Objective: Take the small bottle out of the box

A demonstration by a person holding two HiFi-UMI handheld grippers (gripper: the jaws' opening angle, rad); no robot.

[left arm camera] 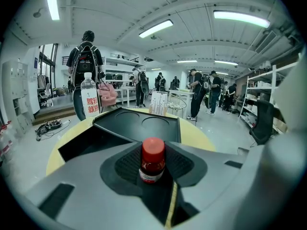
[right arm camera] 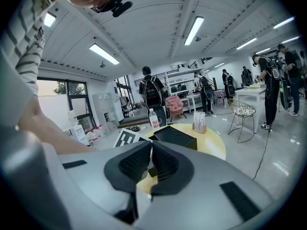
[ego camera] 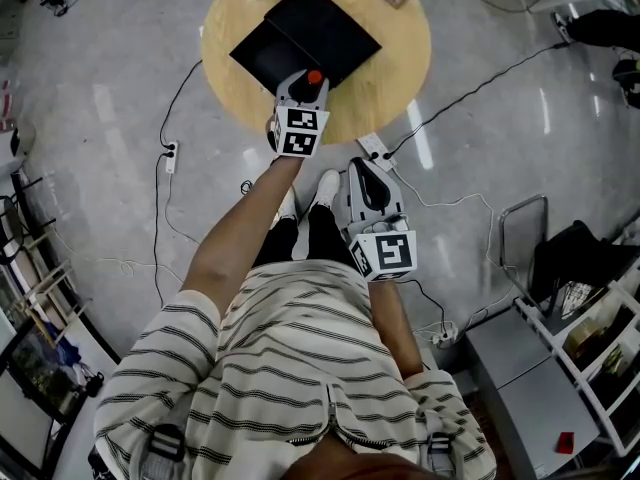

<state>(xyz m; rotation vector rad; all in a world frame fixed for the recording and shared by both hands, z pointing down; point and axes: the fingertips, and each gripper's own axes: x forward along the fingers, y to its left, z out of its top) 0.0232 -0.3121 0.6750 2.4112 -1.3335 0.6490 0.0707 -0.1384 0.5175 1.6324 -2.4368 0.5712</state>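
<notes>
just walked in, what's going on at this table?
A person holds a claw in each hand. The left claw is closed on the small bottle, red cap up, at the near edge of the open black box on the round table. The right claw is shut and empty, held back short of the table. A water bottle stands beyond the box.

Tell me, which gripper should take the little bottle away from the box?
Left. The left gripper is at the black box on the table, with the small bottle gripped between its pads. The right gripper is shut, empty and held back off the table.
</notes>
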